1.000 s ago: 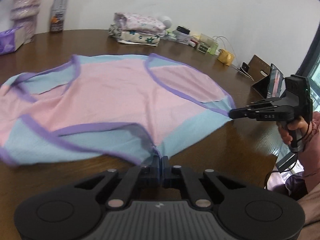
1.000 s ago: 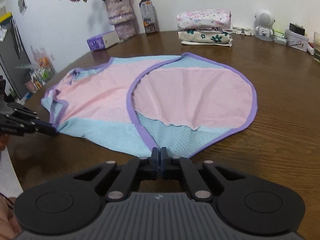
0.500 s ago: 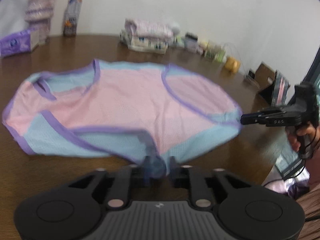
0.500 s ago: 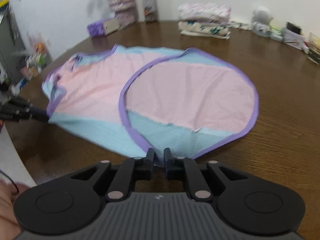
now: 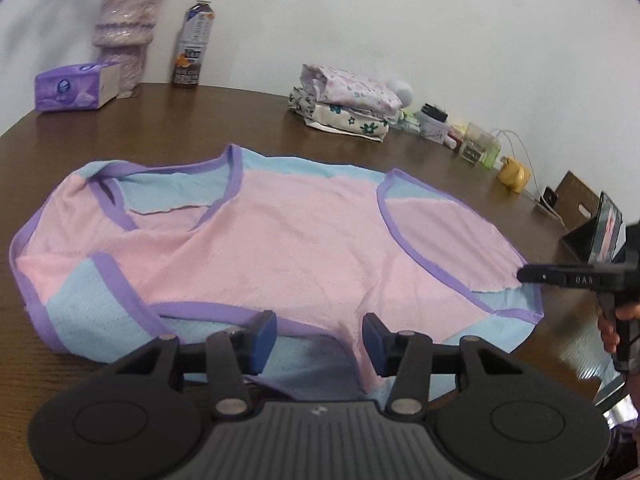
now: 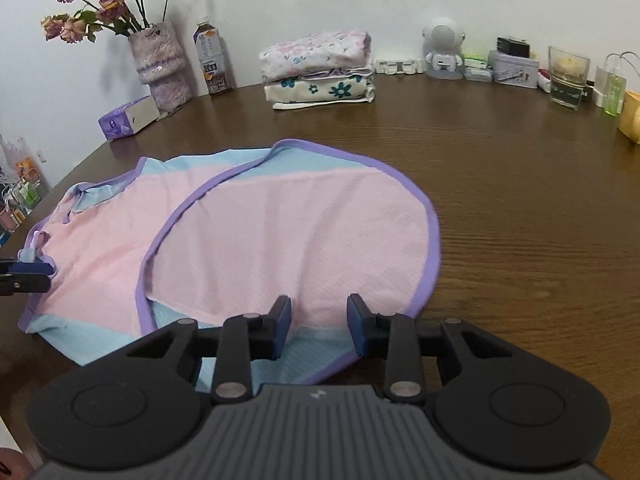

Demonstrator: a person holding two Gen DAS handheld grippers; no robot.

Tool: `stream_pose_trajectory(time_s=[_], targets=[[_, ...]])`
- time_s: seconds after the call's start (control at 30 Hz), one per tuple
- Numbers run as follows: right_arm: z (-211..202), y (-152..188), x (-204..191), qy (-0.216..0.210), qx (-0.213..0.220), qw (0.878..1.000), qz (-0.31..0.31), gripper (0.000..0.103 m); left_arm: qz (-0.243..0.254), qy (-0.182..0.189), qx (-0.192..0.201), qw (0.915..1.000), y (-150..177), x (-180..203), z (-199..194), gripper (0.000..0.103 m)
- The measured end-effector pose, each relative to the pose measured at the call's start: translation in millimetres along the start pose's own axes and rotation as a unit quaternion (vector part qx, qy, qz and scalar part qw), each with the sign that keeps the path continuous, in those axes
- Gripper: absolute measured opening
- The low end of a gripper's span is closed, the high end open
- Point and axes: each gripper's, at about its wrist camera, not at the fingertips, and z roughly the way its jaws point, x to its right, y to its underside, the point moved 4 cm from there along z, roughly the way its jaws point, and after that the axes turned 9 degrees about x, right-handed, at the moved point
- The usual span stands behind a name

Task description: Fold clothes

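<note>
A pink and blue shirt (image 5: 288, 248) with purple edges lies flat on the brown table (image 6: 520, 208), filling the middle of both pictures. At the bottom of the left wrist picture, the left hand-held gripper (image 5: 319, 338) is opening, its blue pads spread apart over the shirt's near edge and not pinching it. At the bottom of the right wrist picture, the right hand-held gripper (image 6: 319, 325) is opening too, with the shirt's hem lying loose between its pads, and a pile of folded clothes (image 6: 318, 70) sits at the top middle by the wall.
</note>
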Motion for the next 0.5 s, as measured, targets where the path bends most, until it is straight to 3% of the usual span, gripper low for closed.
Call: stream_pose_trajectory(time_s=[0.13,0.3,0.37,0.4,0.43,0.5], targets=[[-10,4,13,0.0,0.009,1.0,0.0,0.031,-0.002,-0.005,0.007,1.0,3,0,-3,0.047],[-13,0,7,-0.019,0.018,1.0,0.009,0.031,-0.023,-0.004,0.03,0.9993,1,4,-9,0.057],[-11,-8,-4,-0.039,0.033,0.999,0.011,0.034,-0.028,-0.012,0.048,0.9984,-3,7,-10,0.066],[-10,-12,-10,-0.049,0.04,0.998,0.01,0.037,-0.03,-0.017,0.057,0.9978,-5,9,-11,0.076],[-7,-15,-17,-0.056,0.045,0.997,0.008,0.043,-0.032,-0.027,0.065,0.997,-7,10,-11,0.084],[1,-20,-33,-0.066,0.052,0.996,0.0,0.052,-0.036,-0.052,0.077,0.995,-9,12,-9,0.092]])
